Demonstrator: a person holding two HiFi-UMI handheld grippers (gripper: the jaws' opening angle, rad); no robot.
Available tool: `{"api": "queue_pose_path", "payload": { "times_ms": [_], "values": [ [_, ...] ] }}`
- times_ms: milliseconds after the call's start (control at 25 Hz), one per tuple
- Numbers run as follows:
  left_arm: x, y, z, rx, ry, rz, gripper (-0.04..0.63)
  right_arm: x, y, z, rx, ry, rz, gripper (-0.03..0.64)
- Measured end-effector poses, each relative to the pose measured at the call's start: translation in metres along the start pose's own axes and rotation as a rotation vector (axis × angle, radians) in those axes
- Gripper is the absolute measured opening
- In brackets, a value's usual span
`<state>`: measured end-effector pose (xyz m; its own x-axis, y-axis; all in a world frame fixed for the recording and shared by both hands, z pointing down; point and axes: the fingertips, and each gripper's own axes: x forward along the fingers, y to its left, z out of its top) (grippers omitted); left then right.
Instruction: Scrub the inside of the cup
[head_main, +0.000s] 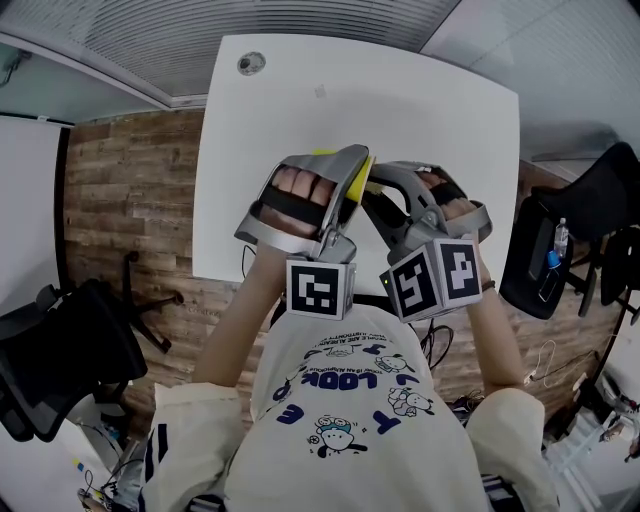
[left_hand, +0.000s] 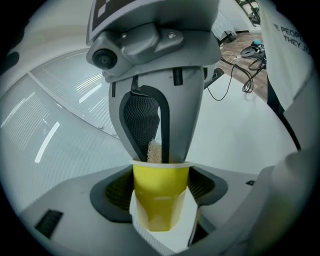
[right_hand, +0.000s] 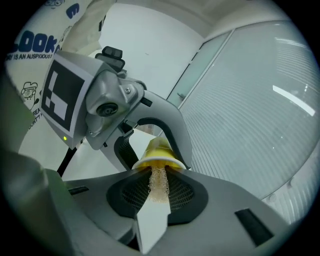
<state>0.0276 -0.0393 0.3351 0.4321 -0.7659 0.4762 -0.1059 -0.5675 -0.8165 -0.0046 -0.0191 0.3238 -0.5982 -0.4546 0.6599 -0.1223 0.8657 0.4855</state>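
Note:
A yellow cup (left_hand: 161, 200) with a white rim sits clamped between the pads of my left gripper (left_hand: 161, 186), its mouth pointing away from that gripper's camera. My right gripper (right_hand: 159, 194) is shut on a beige mesh scrubber (right_hand: 159, 179), whose far end reaches into the cup's mouth (right_hand: 158, 159). In the left gripper view the scrubber (left_hand: 154, 150) shows just above the rim, between the right gripper's jaws. In the head view both grippers meet tip to tip over the table, and only a yellow sliver of the cup (head_main: 367, 173) is visible between the left gripper (head_main: 345, 170) and the right gripper (head_main: 385, 185).
A white table (head_main: 420, 110) lies below the grippers, with a round grommet (head_main: 251, 63) at its far left. Black office chairs stand at the left (head_main: 60, 350) and right (head_main: 570, 240) on a wooden floor. Cables trail on the floor near the person.

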Motion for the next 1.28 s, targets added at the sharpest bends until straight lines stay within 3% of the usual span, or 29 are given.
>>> {"api": "queue_pose_path", "payload": {
  "times_ms": [920,1280],
  "values": [
    [-0.01,0.005,0.006,0.185,0.026,0.112,0.351,-0.01,-0.01,0.005,0.65,-0.184,0.156,0.08],
    [-0.007,0.01,0.011,0.275,0.011,0.21,0.351,-0.013,-0.019,-0.007,1.055,-0.294,0.3,0.08]
  ]
}}
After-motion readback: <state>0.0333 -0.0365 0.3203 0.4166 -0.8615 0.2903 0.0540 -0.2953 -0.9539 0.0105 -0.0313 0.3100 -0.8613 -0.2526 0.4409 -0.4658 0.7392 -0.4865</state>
